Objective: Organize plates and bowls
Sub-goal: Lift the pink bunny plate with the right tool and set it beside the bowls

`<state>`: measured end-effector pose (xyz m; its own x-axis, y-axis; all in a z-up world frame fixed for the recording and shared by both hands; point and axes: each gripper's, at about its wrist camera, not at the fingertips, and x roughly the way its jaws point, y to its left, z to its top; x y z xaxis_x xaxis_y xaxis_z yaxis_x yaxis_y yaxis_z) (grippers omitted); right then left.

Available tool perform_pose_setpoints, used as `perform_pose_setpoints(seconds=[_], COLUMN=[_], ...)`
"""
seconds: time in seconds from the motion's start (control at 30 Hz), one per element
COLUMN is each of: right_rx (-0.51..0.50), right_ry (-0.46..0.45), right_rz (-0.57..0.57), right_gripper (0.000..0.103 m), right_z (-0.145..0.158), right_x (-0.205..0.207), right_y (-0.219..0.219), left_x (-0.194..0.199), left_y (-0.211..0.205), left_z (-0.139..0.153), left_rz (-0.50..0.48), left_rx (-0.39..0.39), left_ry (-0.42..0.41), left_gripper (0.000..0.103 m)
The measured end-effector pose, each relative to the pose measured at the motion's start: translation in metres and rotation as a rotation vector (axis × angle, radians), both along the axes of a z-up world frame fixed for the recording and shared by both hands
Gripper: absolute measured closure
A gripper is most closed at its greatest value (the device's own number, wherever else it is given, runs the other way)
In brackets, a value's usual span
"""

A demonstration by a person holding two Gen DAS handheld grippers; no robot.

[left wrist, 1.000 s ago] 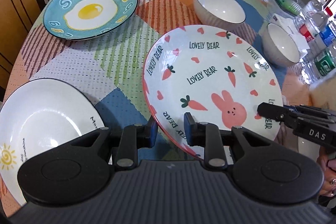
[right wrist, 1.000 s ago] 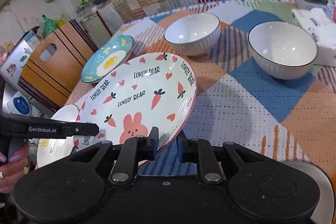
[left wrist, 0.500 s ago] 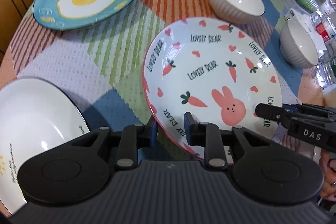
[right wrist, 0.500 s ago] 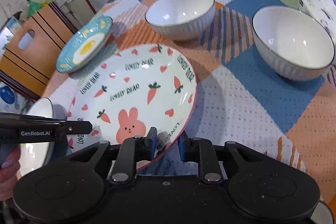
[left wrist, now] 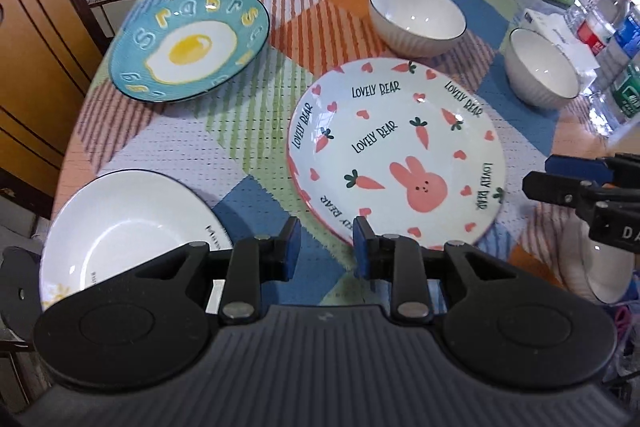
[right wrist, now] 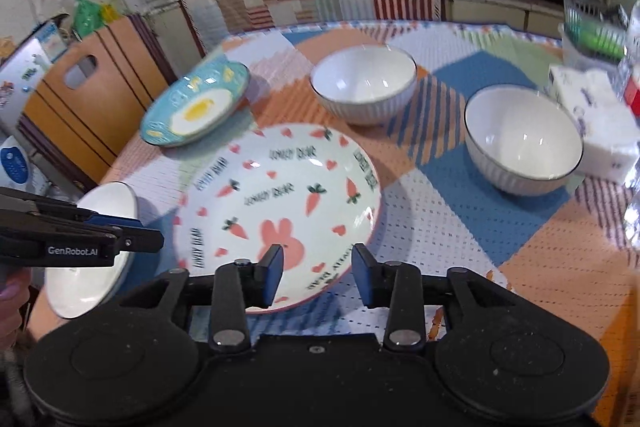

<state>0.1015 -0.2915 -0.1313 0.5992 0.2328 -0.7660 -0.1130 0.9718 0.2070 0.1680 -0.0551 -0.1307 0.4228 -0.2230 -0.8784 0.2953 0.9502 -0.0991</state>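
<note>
A round table under a patchwork cloth fills both views; on it the rabbit plate, white with carrots, hearts and a pink rabbit, lies flat near the middle of the near side; the egg plate, teal with a fried egg painted on it, sits well apart at the far left, tilted in the right wrist view; a plain white plate lies at the near left edge, close to the rabbit plate but not touching it; two white bowls stand upright beyond the rabbit plate, the far bowl toward the middle and the side bowl further right, apart from each other; a tissue pack and water bottles crowd the right edge; the left gripper hangs over the near rim of the rabbit plate, its jaws opening, the rim below the gap and no pad pressing on it; the right gripper hangs over the opposite near rim, its jaws opening wider, likewise gripping nothing.
</note>
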Motion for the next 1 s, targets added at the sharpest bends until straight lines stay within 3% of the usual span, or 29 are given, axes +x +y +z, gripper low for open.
perform_pose_setpoints(seconds=[0.17,0.57,1.0], right_rx=[-0.001,0.028,0.056], right_ry=[-0.043,-0.110,-0.105], right_rz=[0.030,0.117,0.218], right_gripper=[0.054,0.042,0.031], right_z=[0.028,0.083,0.103], right_x=[-0.016,-0.055,-0.077], right_y=[0.005,0.023,0.056], left_x=[-0.019,-0.069,-0.105], left_y=[0.011,0.036,0.073], left_z=[0.026,0.066,0.078], left_rz=[0.003,-0.059,-0.069], left_rx=[-0.019,0.042,0.093], left_ry=[-0.028,-0.073,-0.072], left_gripper=[0.072,0.062,0.053])
